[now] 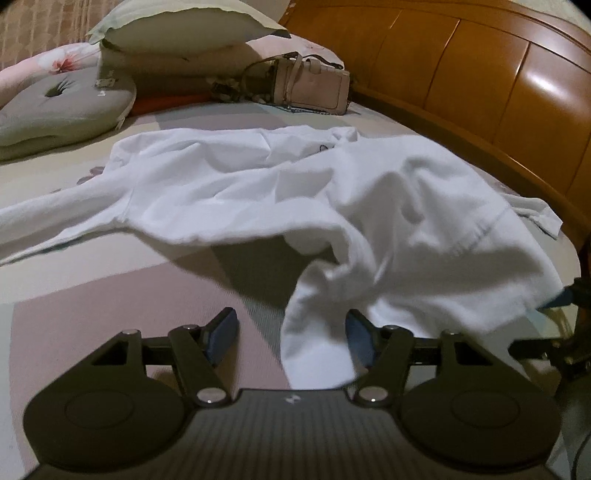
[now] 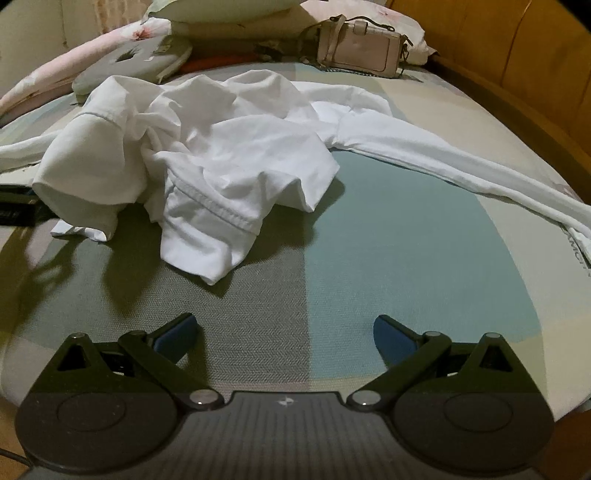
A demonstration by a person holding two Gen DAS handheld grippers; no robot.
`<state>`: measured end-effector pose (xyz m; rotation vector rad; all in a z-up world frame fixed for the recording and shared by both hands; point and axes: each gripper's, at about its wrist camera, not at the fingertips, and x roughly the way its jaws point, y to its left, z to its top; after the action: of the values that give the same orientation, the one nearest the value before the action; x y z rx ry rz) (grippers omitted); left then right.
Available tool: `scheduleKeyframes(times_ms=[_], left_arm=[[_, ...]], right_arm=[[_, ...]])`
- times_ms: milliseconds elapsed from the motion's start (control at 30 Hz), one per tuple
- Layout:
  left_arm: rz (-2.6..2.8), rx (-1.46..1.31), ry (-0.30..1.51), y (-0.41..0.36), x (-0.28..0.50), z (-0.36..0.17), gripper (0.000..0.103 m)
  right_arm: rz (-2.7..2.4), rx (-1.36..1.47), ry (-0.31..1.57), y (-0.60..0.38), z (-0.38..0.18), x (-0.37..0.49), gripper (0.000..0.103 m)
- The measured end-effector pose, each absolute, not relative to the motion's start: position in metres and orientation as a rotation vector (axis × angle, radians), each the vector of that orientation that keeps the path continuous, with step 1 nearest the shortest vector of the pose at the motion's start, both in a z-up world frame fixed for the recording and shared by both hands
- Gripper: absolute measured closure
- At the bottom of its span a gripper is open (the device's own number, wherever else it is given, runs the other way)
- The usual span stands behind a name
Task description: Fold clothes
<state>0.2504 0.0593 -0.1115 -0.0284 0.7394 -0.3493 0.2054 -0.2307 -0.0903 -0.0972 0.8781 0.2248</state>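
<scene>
A white long-sleeved garment [image 1: 236, 184] lies crumpled on the patchwork bed cover [image 1: 92, 295]. One lifted fold droops down between the jaws of my left gripper [image 1: 291, 338], resting against the right pad [image 1: 360, 339]. The left pad stands clear of the cloth, so the gripper is open. In the right wrist view the garment [image 2: 229, 147] is bunched at the centre left, its stitched hem [image 2: 214, 218] nearest me and one sleeve [image 2: 480, 177] stretched out to the right. My right gripper [image 2: 284, 332] hovers wide open over bare cover, short of the hem, with nothing between its fingers.
A beige handbag [image 1: 314, 86] [image 2: 362, 48], a grey cushion [image 1: 62, 107] and pillows [image 1: 177, 26] sit at the far end of the bed. A wooden bed frame [image 1: 480, 85] curves along the right side.
</scene>
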Motion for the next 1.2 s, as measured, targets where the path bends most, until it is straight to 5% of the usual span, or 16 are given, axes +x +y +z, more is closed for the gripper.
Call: scheduleKeyframes(times_ms=[300, 600, 800, 967, 1200], left_arm=[[-0.345, 0.066, 0.699, 0.044, 0.257, -0.116, 0.039], [-0.433, 0.048, 0.704, 0.043, 0.238, -0.114, 0.052], [-0.418, -0.154, 0.712, 0.065, 0.260, -0.117, 0.070], [-0.406, -0.184, 0.730, 0.068, 0.252, -0.111, 0.098], [-0.388, -0.212, 0.700, 0.088, 0.204, -0.089, 0.098]], right_arm=[[0.226, -0.096, 0.869, -0.231, -0.091, 0.206, 0.000], [0.221, -0.093, 0.858, -0.231, -0.092, 0.205, 0.000], [0.223, -0.085, 0.852, -0.233, -0.092, 0.205, 0.000], [0.222, -0.080, 0.850, -0.232, -0.092, 0.205, 0.000], [0.225, -0.075, 0.845, -0.233, -0.092, 0.204, 0.000]])
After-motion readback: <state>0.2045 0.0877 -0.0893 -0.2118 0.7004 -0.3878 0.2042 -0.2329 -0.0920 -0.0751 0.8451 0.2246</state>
